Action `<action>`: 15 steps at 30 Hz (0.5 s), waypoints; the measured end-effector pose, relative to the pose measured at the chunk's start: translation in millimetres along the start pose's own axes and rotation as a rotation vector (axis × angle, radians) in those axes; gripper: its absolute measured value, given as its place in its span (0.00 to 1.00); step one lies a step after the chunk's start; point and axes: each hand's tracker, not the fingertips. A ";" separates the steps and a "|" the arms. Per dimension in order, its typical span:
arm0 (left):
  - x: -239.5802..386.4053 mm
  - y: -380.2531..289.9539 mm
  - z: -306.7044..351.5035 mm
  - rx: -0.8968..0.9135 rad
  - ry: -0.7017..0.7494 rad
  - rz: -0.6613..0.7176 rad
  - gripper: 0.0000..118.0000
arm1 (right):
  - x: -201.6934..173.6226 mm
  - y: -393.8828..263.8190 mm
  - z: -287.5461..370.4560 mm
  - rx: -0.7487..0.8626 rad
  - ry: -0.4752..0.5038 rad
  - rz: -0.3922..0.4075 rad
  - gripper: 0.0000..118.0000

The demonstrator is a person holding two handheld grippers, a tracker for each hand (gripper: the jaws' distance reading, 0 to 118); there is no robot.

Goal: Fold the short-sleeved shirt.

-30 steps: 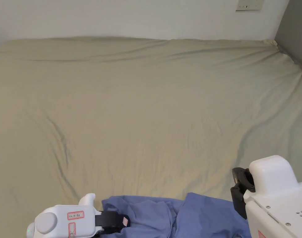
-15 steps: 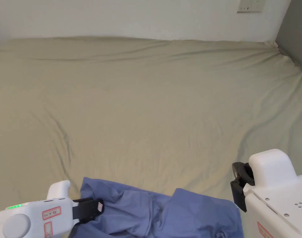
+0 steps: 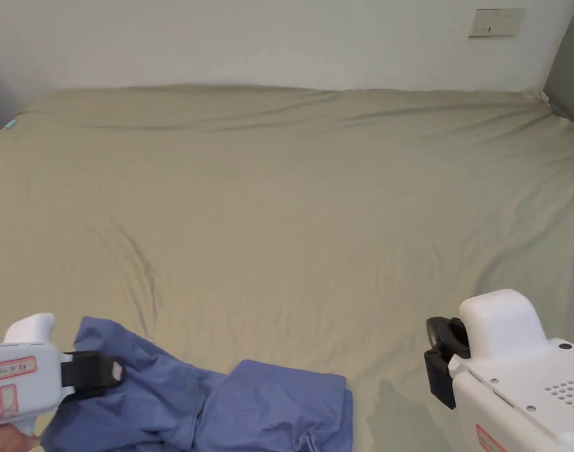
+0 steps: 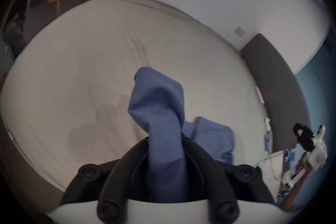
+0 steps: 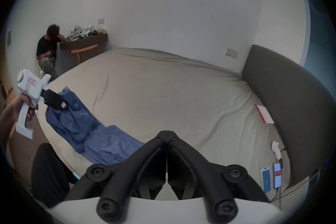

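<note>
Nothing legible from my end. The left gripper [image 3: 112, 372] body carries two red-bordered stickers [image 3: 15, 368] with dark marks on them (too small and blurred to make out). The right gripper [image 3: 438, 368] has a red-edged sticker [image 3: 485, 438] at the frame bottom, cropped, unreadable.

1. Bed [image 3: 315, 194]: wide, covered in a beige-green sheet, creased in long shallow folds.
2. Blue shirt [image 3: 268, 406]: crumpled on the bed's near edge; one end lifted off the sheet.
3. Pink-white flat item [image 5: 264, 113]: on the sheet, just beside the dark headboard [image 5: 291, 100].
4. Two phones [image 5: 271, 180]: side by side at the near corner, by the headboard's end, with a white plug [image 5: 276, 150] near them.
</note>
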 end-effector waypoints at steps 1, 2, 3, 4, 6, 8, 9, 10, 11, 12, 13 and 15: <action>8.6 1.5 -4.7 0.006 0.005 -0.026 0.13 | 0.1 0.2 0.8 0.006 -0.001 -0.003 0.02; 22.3 0.4 -10.3 0.007 -0.005 -0.047 0.13 | -0.7 0.1 1.8 0.010 -0.007 0.002 0.02; 39.0 -1.4 -18.9 -0.004 -0.004 -0.079 0.13 | -1.9 -0.1 2.5 0.013 -0.012 0.011 0.02; 51.2 -3.2 -26.1 -0.017 -0.004 -0.101 0.13 | -2.5 -0.3 2.9 0.013 -0.019 0.025 0.02; 70.5 -6.9 -54.5 -0.043 -0.030 -0.147 0.13 | -1.9 -2.7 4.2 0.011 -0.015 0.043 0.02; 91.9 -15.0 -79.2 -0.073 -0.062 -0.157 0.13 | 1.9 -5.3 5.1 0.007 -0.011 0.034 0.02; 102.4 -18.2 -96.2 -0.096 -0.067 -0.158 0.13 | 4.8 -7.4 6.1 0.005 -0.015 0.025 0.02; 109.8 -22.5 -107.0 -0.109 -0.064 -0.173 0.13 | 6.8 -8.9 7.1 0.004 -0.018 0.019 0.02; 118.8 -28.6 -122.0 -0.119 -0.042 -0.213 0.13 | 9.8 -10.8 8.2 0.002 -0.023 0.012 0.02; 126.8 -34.9 -139.1 -0.156 0.011 -0.243 0.13 | 12.5 -12.4 8.8 -0.002 -0.026 0.007 0.02; 139.1 -42.5 -146.8 -0.180 0.045 -0.264 0.13 | 14.6 -14.0 8.9 -0.007 -0.029 0.008 0.02; 146.5 -56.7 -170.8 -0.227 0.093 -0.274 0.13 | 18.9 -18.3 9.1 -0.019 -0.045 0.023 0.02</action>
